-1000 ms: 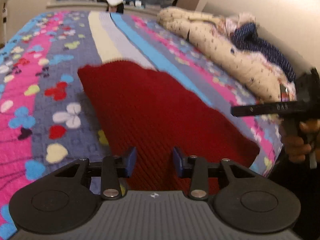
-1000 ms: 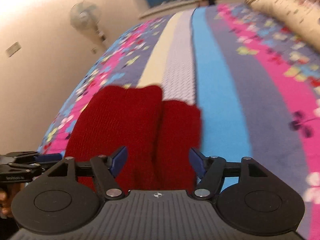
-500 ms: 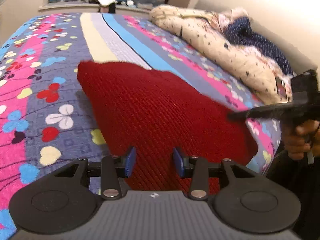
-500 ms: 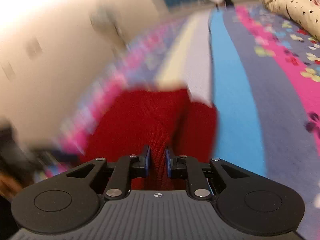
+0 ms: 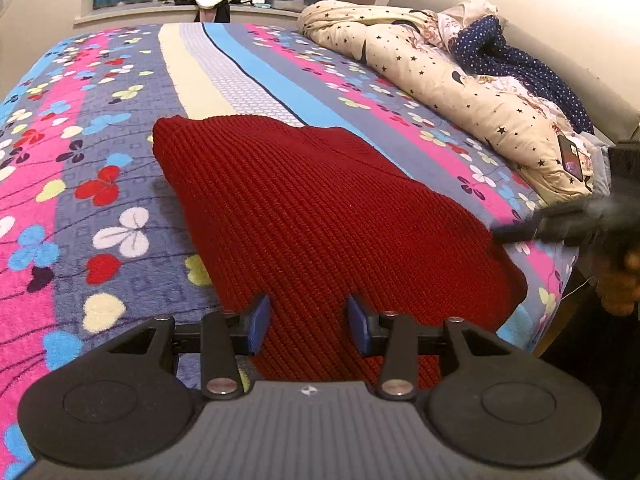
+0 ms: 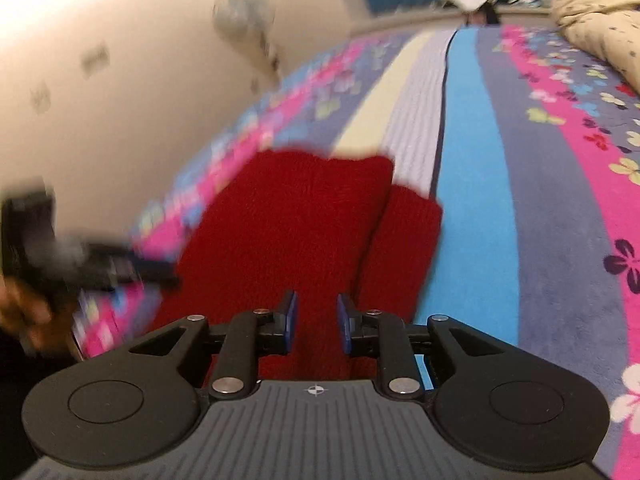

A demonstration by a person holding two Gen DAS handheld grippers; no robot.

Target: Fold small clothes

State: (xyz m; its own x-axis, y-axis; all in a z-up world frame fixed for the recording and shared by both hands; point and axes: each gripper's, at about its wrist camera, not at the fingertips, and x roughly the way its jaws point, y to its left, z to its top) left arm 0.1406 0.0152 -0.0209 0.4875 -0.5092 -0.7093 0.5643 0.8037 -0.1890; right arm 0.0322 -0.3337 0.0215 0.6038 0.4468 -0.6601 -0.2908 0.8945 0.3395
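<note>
We saw red knit garment (image 5: 320, 216) flat on bed (image 5: 80, 168). Left gripper (image 5: 308, 322) jaws apart over garment's near edge. Right gripper (image 6: 316, 322) jaws just reopened slightly, garment fold between, not pinched.

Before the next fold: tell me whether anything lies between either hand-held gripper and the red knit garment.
Nothing visible does. The red knit garment lies flat on the bedspread, directly ahead of the left hand-held gripper and the right hand-held gripper. The star-print quilt lies off to the side.
</note>
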